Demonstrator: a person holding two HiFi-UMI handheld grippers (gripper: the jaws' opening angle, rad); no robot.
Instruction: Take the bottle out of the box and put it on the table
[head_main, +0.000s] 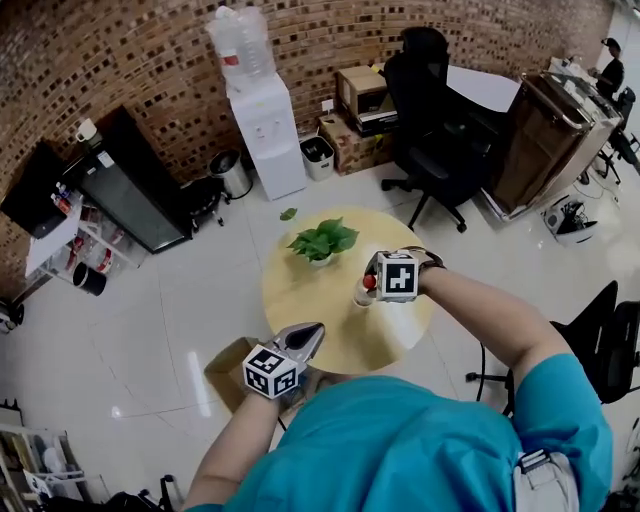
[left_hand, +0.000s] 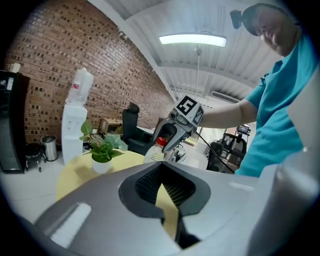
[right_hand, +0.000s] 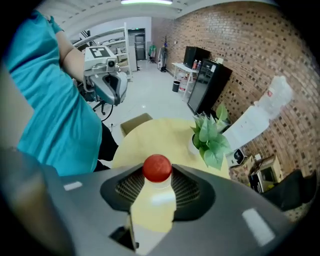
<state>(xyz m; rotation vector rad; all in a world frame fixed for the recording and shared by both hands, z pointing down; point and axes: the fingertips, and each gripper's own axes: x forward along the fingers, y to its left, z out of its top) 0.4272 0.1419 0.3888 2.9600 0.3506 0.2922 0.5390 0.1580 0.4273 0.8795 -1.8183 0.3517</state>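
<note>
While the right tool (head_main: 368, 288) grips the bottle (right_hand: 152, 200) over the table (head_main: 300, 295), the left tool (head_main: 306, 338) is closed

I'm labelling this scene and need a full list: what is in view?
table: 1, yellow, round, centre
bottle: 1, pale yellow, red cap, held over table
plant: 1, green, white pot, on table
box: 1, brown, floor beside table
dispenser: 1, white, at brick wall
bins: 2, silver and white, flanking dispenser
chairs: 2, black, beyond table and right edge
left tongs: 1, grey, shut, empty, near box
right tongs: 1, grey, shut on bottle
</note>
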